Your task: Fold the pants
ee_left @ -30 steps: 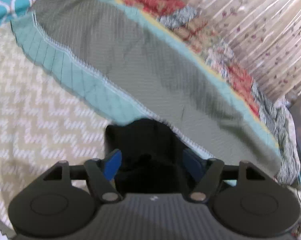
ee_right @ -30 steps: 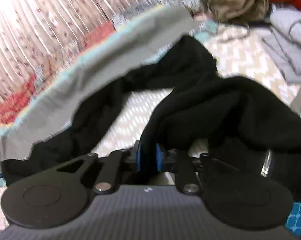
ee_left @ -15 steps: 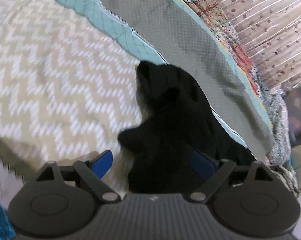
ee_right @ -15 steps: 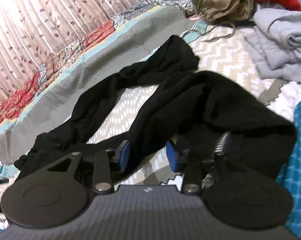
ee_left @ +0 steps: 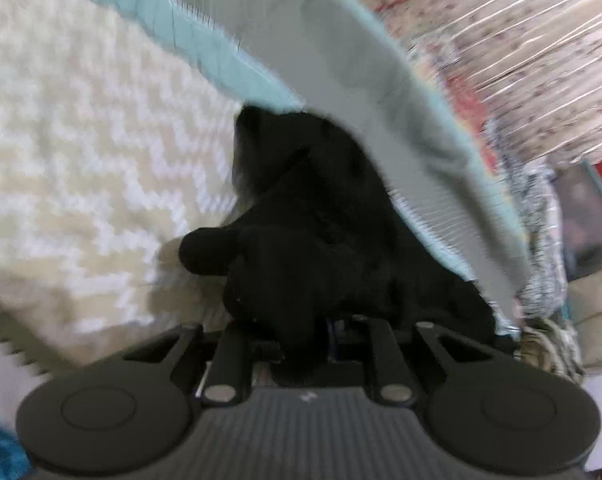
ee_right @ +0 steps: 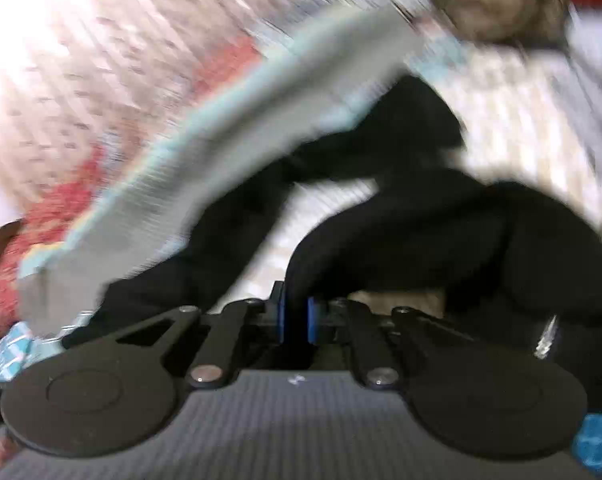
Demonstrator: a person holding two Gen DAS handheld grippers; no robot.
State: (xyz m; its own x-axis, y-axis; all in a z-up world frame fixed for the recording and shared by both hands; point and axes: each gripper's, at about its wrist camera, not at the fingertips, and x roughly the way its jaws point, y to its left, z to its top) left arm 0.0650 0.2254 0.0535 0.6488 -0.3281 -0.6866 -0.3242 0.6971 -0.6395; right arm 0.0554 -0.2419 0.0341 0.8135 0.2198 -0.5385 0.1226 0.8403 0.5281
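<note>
The black pants (ee_left: 321,220) lie crumpled on the bed, one end bunched right at my left gripper (ee_left: 321,332). Its jaws are closing with black cloth pinched between them, and the pads are mostly hidden by the fabric. In the right wrist view the pants (ee_right: 441,232) spread in two dark legs across the bedspread. My right gripper (ee_right: 295,320) is closing too, its blue pads (ee_right: 281,316) nearly together on a fold of the black cloth. Both views are blurred by motion.
A cream chevron bedspread (ee_left: 81,140) covers the bed. A grey quilt band with a teal edge (ee_left: 341,60) runs beside the pants, with a patterned curtain (ee_left: 541,40) behind it. A heap of brown, grey and red clothes (ee_right: 501,0) lies at the far right.
The left gripper came down over the end of the pants with wide jaws, then closed on it. The right gripper let its fold go and closed on the cloth again.
</note>
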